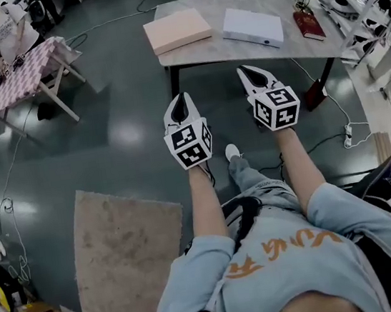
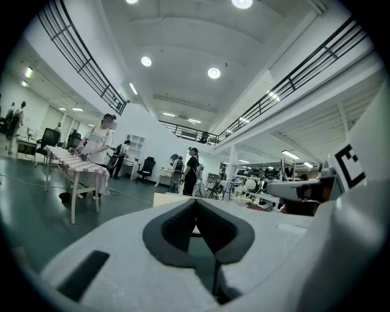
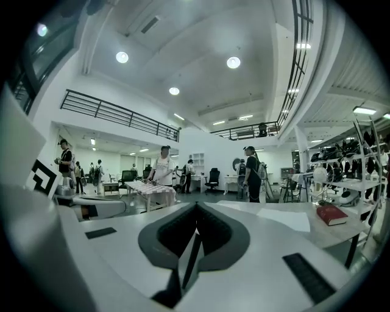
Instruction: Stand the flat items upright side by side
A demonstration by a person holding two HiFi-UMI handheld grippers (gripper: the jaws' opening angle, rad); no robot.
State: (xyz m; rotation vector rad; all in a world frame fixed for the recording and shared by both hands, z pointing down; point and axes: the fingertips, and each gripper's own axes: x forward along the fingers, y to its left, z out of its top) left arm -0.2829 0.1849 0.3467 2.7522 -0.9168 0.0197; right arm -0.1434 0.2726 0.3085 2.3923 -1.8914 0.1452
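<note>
grippers: left gripper (image 1: 180, 100) and right gripper (image 1: 248, 72) mid-frame, jaws pinched together, empty, short of table (image 1: 218, 49) | targets: pink box (image 1: 177, 30), white box (image 1: 253, 27), red book (image 1: 309, 24) flat at top, boxes' long sides across frame | nearer: right gripper, just below white box | print: none legible
</note>
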